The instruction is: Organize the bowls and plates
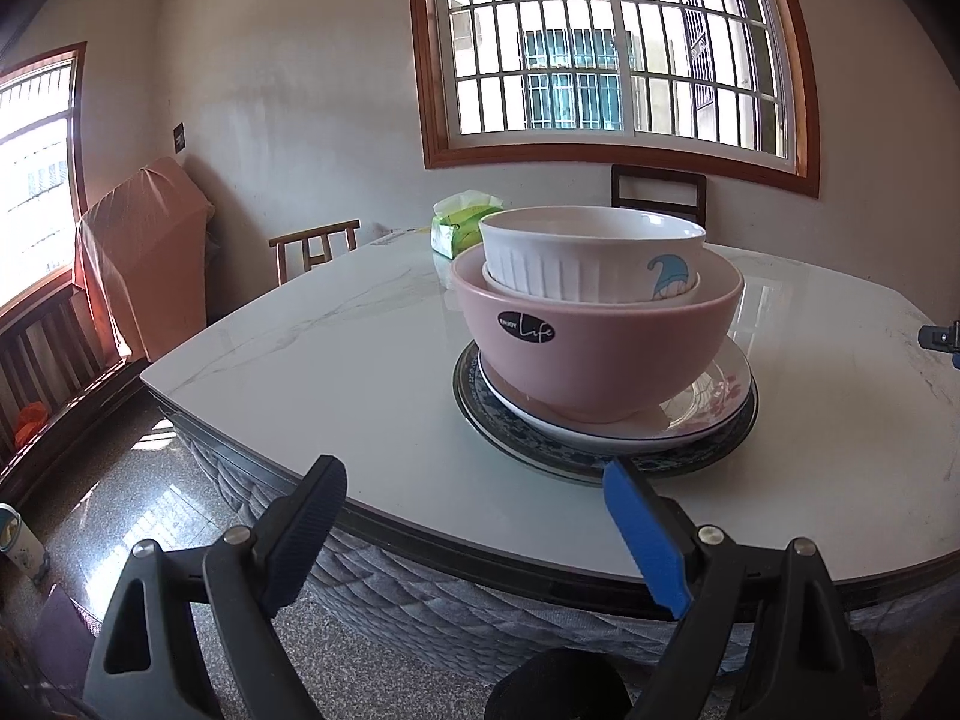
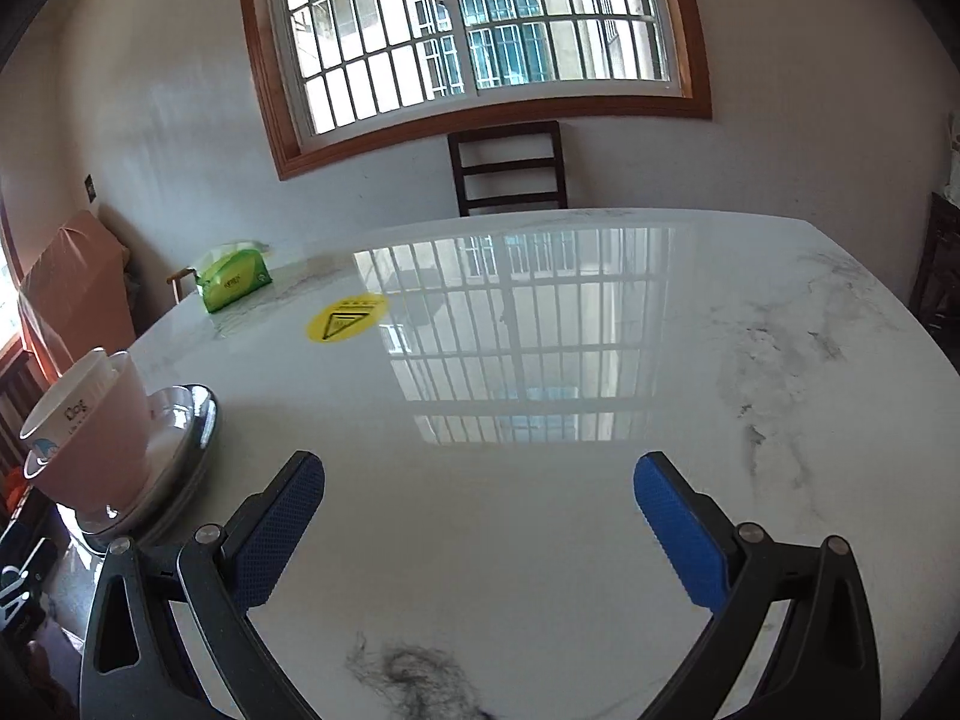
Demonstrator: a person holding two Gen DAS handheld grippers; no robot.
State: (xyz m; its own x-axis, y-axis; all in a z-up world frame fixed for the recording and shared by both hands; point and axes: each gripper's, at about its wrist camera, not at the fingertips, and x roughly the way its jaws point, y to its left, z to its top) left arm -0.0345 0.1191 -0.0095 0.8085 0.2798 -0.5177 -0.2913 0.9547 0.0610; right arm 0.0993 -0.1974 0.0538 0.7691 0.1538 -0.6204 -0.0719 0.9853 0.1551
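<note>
A: What's the room like?
B: Pale walls, a barred window [image 1: 606,48] with a wooden frame, and a glossy white marble tabletop [image 2: 540,396] that mirrors the bars. At far left something stands draped in orange cloth [image 1: 144,258]; a wooden chair [image 1: 315,246] sits at the table's left edge.

A: And the left gripper [image 1: 474,534]?
B: Jaws apart, holding nothing, at the near table edge just short of the stack.

A: Where's the stack?
B: Near the tabletop's middle in the left view. A blue-patterned plate [image 1: 540,450] lies at the bottom, a white floral plate [image 1: 714,396] on it, then a pink bowl [image 1: 600,348], with a white ribbed bowl [image 1: 576,258] nested inside. A green tissue pack [image 1: 459,228] lies behind.

A: The right gripper [image 2: 480,528]?
B: Also spread wide and empty, over bare marble, with the stack to its left. A yellow sticker [image 2: 347,316] lies farther back and a dark chair [image 2: 510,168] stands under the window.
</note>
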